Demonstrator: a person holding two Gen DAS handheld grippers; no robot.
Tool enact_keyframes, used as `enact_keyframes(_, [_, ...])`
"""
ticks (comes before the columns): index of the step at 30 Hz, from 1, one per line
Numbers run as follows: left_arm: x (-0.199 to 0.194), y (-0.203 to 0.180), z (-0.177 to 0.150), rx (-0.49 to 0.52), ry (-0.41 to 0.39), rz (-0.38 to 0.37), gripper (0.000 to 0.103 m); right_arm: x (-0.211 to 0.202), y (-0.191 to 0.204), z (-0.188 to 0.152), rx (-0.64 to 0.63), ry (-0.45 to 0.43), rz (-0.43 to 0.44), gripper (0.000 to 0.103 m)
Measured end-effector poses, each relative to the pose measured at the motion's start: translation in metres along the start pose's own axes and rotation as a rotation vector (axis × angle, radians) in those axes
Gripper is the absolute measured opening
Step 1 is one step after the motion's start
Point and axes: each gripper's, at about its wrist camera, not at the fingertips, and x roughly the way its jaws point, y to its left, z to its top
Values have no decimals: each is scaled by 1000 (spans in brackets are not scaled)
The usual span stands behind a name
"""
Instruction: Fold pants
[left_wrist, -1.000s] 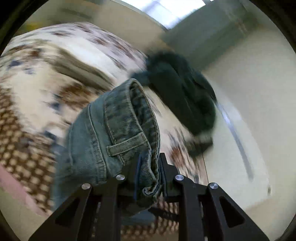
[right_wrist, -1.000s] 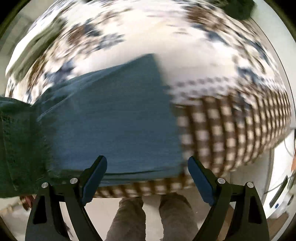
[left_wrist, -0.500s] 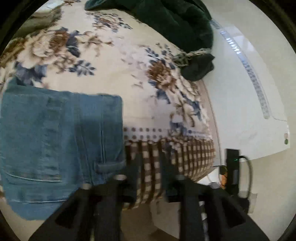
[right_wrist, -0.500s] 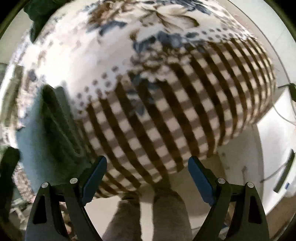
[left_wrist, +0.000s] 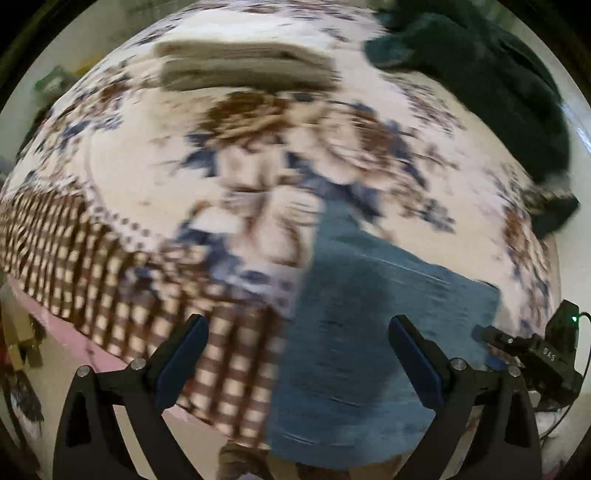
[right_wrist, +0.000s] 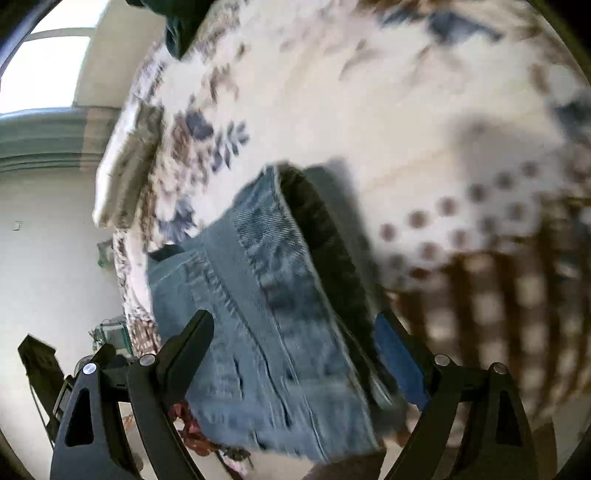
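Observation:
Blue denim pants (left_wrist: 373, 332) lie folded on the flowered bedspread near the bed's front edge. My left gripper (left_wrist: 297, 354) is open and empty above the pants' left edge. In the right wrist view the pants (right_wrist: 266, 314) show as a folded stack with the hem and a dark inner layer. My right gripper (right_wrist: 291, 354) is open, its fingers standing on either side of the stack's near end; I cannot tell if they touch it. Both views are blurred by motion.
The bedspread (left_wrist: 258, 155) has a brown checked border (left_wrist: 110, 277) that hangs over the front edge. A folded beige garment (left_wrist: 243, 66) lies at the back. A dark green garment (left_wrist: 491, 81) lies at the back right. A black device (left_wrist: 546, 354) is at the right.
My left gripper has let go of the pants' waistband and opened. The pants now lie flat on the bed. My right gripper has swung back over the pants' near end.

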Motion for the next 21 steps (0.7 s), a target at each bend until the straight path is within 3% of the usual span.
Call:
enact_keyframes(1, [2,8,1,-13,-2,17,99,2,5,-4,-26,-19,-81,24])
enact_keyframes(3, [6,15,4,-26,-1,26,99,-1,25,-11,-104,-64,-167,15])
enact_keyframes(6, [13,18,9,-55,2,13,99,-35,42,-28,-144,-152,-196,13])
enact_keyframes(12, [31,1,33,-64,30,-93,99,-94,25,-27,-116,-230,-271,13])
enact_keyframes(19, [110,-41,68,-73,168,-222,99,-66,-10,-19,-79,-153,-390,13])
enact_keyframes(20, [123,-43,71,-70,184,-226,87,-62,-13,-19,-71,-149,-395,13])
enact_keyframes(21, [133,-44,74,-63,189,-244,67,-60,-16,-18,-67,-150,-400,13])
